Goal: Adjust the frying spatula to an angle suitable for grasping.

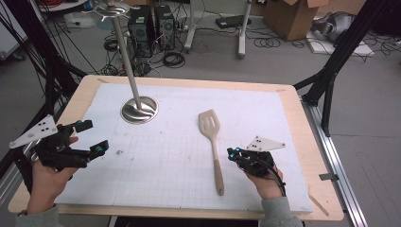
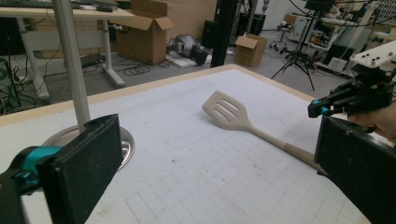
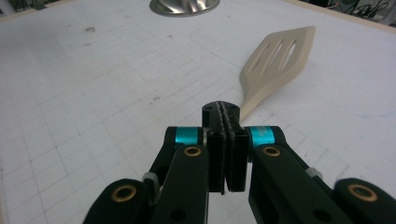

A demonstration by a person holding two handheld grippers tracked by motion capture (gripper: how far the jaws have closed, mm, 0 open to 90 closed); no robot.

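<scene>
In the right gripper view the closed black jaws of the right gripper cover the handle of the cream slotted spatula, so whether they touch it cannot be told, and the round steel stand base at the far edge is cut off by the top of the picture. In the left gripper view the near right jaw hides the end of the spatula's handle, and the stand's grey pole runs out of the top edge.

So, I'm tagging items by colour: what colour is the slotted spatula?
Pale beige, the spatula head and handle alike; the right gripper view shows it best.
</scene>
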